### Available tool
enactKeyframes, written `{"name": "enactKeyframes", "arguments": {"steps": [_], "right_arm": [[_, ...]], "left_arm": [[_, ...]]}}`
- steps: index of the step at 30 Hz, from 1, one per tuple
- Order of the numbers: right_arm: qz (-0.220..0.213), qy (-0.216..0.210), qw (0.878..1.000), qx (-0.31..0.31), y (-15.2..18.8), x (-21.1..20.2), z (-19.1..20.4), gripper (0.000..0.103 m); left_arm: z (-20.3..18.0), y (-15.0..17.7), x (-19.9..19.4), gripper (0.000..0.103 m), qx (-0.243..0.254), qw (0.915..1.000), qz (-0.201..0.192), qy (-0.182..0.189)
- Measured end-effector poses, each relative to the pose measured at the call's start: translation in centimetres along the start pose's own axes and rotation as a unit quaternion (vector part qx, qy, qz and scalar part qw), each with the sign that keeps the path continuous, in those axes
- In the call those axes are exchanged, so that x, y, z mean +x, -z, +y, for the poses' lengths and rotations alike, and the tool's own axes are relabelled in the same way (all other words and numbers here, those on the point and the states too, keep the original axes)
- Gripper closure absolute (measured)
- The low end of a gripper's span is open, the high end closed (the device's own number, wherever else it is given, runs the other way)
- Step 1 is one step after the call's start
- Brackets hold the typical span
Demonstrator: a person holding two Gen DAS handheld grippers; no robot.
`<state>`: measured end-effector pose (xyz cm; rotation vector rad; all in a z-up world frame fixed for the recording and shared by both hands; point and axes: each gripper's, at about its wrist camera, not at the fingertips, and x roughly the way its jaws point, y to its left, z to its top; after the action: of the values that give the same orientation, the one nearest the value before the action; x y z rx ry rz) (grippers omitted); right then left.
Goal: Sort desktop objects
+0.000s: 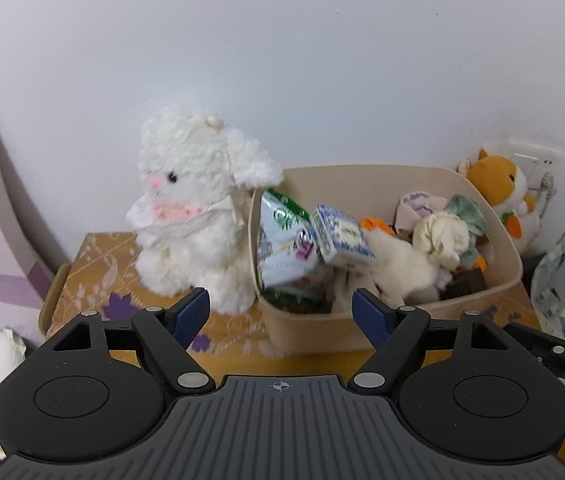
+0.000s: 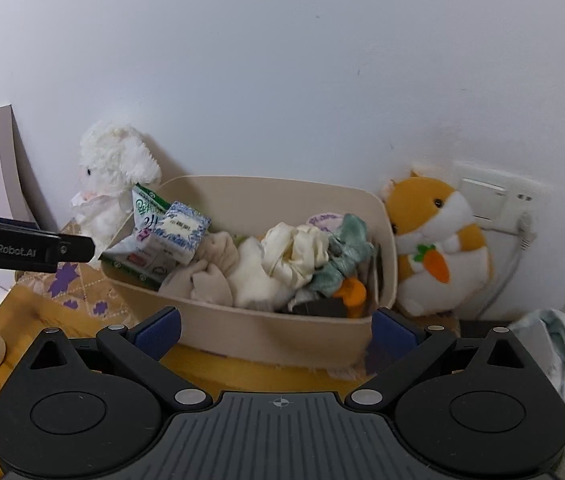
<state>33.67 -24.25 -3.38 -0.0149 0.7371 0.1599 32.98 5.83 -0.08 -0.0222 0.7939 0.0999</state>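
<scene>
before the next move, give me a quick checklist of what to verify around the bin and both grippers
1. Left gripper open, nothing between its fingers: ok.
2. Right gripper open, nothing held: ok.
3. Beige bin upright on the table: ok.
4. Blue-patterned carton fully inside the bin: not ok, it leans against the snack bag.
5. White plush and hamster plush clear of the bin: ok, both outside it.
6. Room left in the bin: cannot tell.

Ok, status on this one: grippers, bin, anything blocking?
Left gripper and right gripper open, both empty. Beige bin full: packets, cloths, small toys. White plush and hamster plush flank it. Nothing blocking.
</scene>
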Motion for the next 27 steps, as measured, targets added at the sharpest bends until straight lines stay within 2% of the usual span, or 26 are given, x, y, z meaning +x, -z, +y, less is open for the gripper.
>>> {"name": "enactKeyframes", "arguments": {"steps": [4,9,20,27], "right_arm": [[0.008,-0.005,1.0,0.021,0.8,-2.8,0.7,0.0],[0.017,-0.01,0.999,0.051,1.6,-6.1,1.3,0.0],[0.003,0.031,0.999,0.036,4.6,-13.2,2.5,0.0],[0.002,0.035,0.999,0.033,7.1,-17.4,3.4,0.0]], "left_arm": [[0.2,1.0,-2.8,0.023,-0.011,0.9998,0.005,0.013],[0.0,2.6,-7.0,0.023,0.005,0.9997,-0.007,0.021],[0.1,5.3,-15.0,0.023,0.022,0.9988,-0.016,0.04],[0.8,7.6,-18.9,0.023,0.015,0.9979,-0.017,0.061]]}}
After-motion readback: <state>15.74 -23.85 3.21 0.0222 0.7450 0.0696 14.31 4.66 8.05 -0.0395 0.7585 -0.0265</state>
